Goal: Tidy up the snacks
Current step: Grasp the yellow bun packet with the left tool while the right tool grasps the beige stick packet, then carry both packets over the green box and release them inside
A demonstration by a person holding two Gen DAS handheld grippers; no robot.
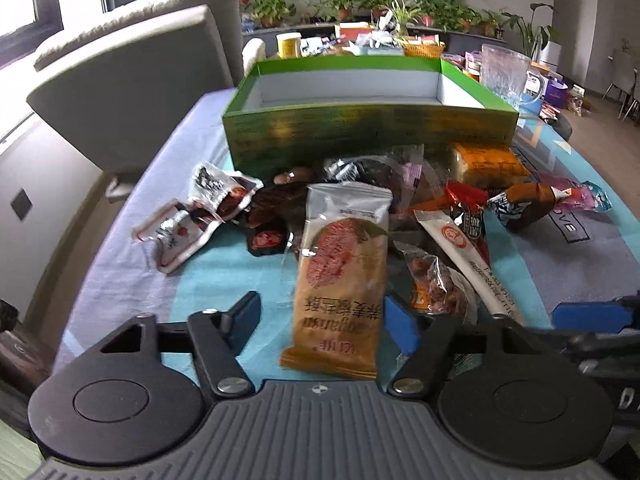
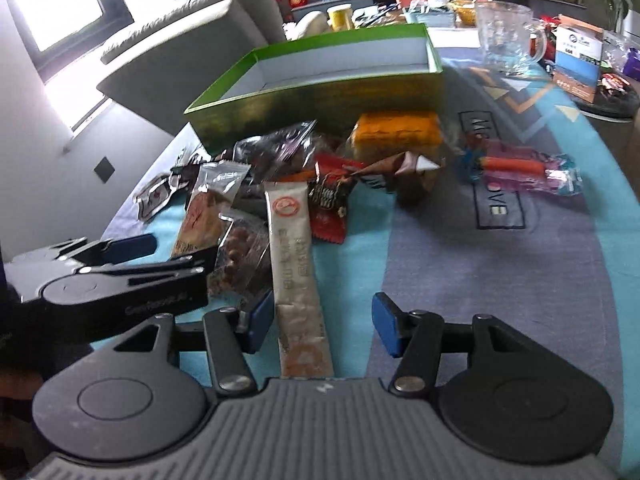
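A heap of wrapped snacks lies on the patterned cloth in front of an open green box (image 1: 360, 136) (image 2: 320, 92) with a white, bare inside. My left gripper (image 1: 324, 320) is open over a tan cake packet (image 1: 340, 264). Its right pad sits at the packet's edge and its left pad stands clear of it. My right gripper (image 2: 320, 320) is open around a long white stick sachet (image 2: 294, 248). The left pad is beside the sachet and the right pad is well away from it. Each gripper shows at the edge of the other's view.
An orange cake pack (image 1: 486, 162) and a red packet (image 2: 330, 208) lie by the box. A pink-blue wrapper (image 2: 528, 170) lies apart at the right. A glass mug (image 2: 508, 36) and a small carton (image 2: 576, 64) stand behind. A grey armchair (image 1: 132, 88) is at the left.
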